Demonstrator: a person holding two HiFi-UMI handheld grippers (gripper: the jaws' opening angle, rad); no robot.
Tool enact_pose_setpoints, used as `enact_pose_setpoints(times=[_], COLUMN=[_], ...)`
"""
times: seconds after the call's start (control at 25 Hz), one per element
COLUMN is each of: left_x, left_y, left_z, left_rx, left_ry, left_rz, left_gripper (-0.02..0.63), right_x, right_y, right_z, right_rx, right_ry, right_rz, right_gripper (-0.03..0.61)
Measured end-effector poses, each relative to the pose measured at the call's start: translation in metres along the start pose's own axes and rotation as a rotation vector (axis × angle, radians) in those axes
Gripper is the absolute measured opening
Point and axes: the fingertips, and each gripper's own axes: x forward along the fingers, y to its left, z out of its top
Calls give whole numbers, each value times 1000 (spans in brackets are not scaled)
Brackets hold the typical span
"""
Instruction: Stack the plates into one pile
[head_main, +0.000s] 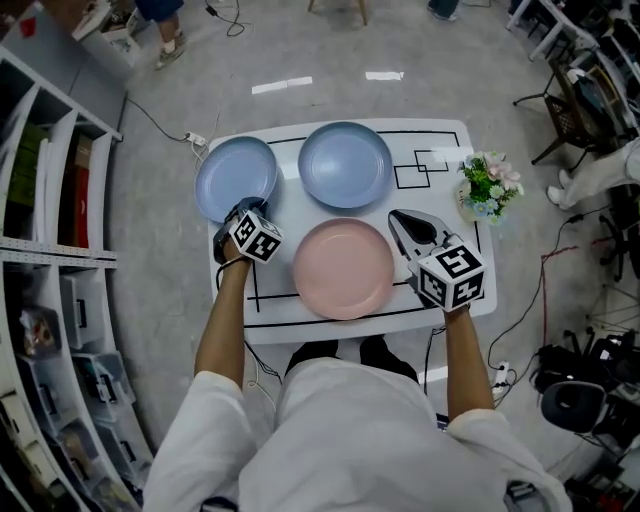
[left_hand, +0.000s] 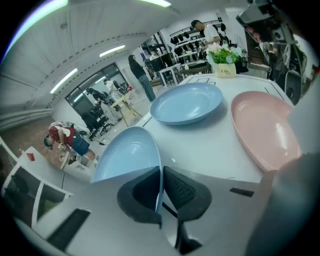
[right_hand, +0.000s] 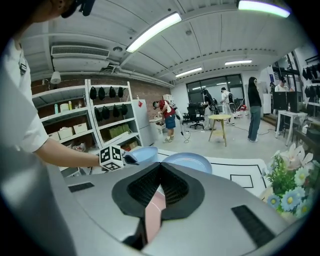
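The left tool (left_hand: 161, 172) is closed on the near rim of the left blue plate (left_hand: 127, 152): the thin plate edge runs between the two ribbed pads (left_hand: 182, 187), which press on it from either side. In the head view this plate (head_main: 232, 175) sits at the far left corner of the white desk (head_main: 440, 140), its left part projecting past the desk edge; whether it is raised off the surface cannot be determined. The right tool (right_hand: 160, 172) is closed with nothing between its pads, which meet at the tips. In the head view it hangs over the desk just beside the right edge of the pink plate (head_main: 343, 268), pointing away from the person. The pink plate lies flat at the near centre of the desk. The second blue plate (head_main: 345, 165) lies flat behind it, close beside the left blue plate. Black outline markings (head_main: 420, 170) run across the desk top. A pot of flowers (head_main: 488, 185) stands at the right edge.
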Motion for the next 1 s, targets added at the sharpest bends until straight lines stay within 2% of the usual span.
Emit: enact_pose_setpoints(times=[0.12,0.28,0.52,0.6,0.72,0.88,1.0], left_x=[-29,-71,-135,-153,-172,-184,-190], left_y=[10,9,-28,-49,-85,-134,-165], left_z=[13,28,58,70,88,103,108], left_rx=[-104,-242,-320,-310,-251,-139,-22], left_ry=[-82,-178,-282,-297,-307,-294,-277], left_rz=[39,48,45,38,28,1,-17], left_gripper=[31,32,32,32,32,34,37], right_x=[-10,-28,-70,-82,-96,-114,-131], right_y=[-4,-3,-2,-5,-13,-16,-11], right_z=[2,4,3,-3,-13,-24,-29], right_rx=[-29,-59,-84,-83,-90,-95,-123], right_ry=[-7,-25,-81,-83,-76,-74,-83], right_rz=[9,40,118,137,142,125,90], right_gripper=[15,15,15,15,15,14,14])
